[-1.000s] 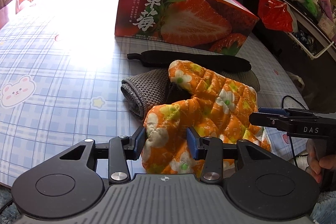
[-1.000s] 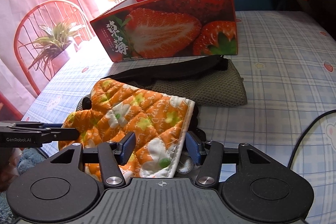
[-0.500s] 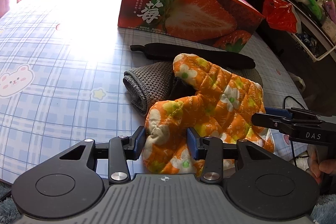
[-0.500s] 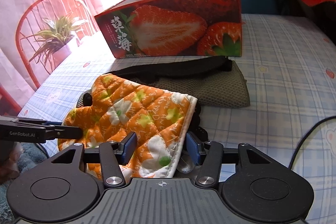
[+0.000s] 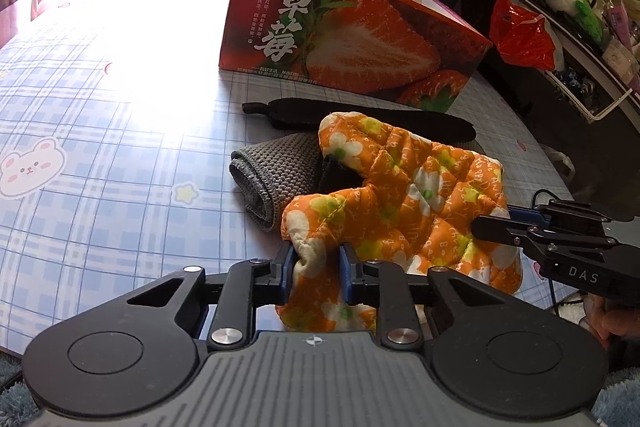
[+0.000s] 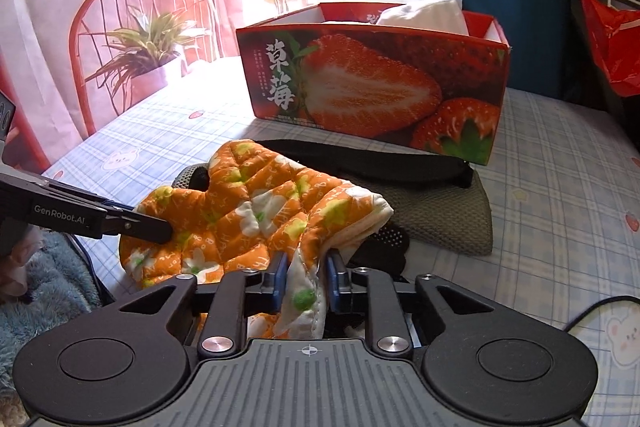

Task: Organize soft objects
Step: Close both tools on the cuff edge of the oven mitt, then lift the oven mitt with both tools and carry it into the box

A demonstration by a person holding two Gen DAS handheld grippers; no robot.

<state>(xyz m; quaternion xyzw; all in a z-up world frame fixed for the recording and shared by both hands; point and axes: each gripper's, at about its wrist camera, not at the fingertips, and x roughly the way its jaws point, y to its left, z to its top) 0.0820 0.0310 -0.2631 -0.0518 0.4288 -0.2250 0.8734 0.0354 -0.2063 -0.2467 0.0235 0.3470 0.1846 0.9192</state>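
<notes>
An orange flowered oven mitt (image 5: 404, 203) lies at the table's near edge, over a folded grey knit cloth (image 5: 272, 175) and a black strap (image 5: 360, 117). My left gripper (image 5: 316, 263) is shut on the mitt's fingertip end. My right gripper (image 6: 306, 275) is shut on the mitt's white-lined cuff (image 6: 304, 291). The mitt (image 6: 248, 211) is slightly raised between them. Each gripper shows in the other's view: the right one (image 5: 560, 243), the left one (image 6: 80, 215). The grey cloth (image 6: 440, 219) and strap (image 6: 360, 157) lie behind. A small black item under the mitt is mostly hidden.
A red strawberry-print box (image 5: 344, 43) with white cloth (image 6: 424, 13) inside stands behind the pile. The table has a blue checked cover (image 5: 100, 147). A red chair and potted plant (image 6: 140, 47) stand at the far side. A cluttered shelf with a red bag (image 5: 520, 35) is at right.
Both grippers have closed on the mitt's two ends and lifted it a little. The views have moved closer to the box.
</notes>
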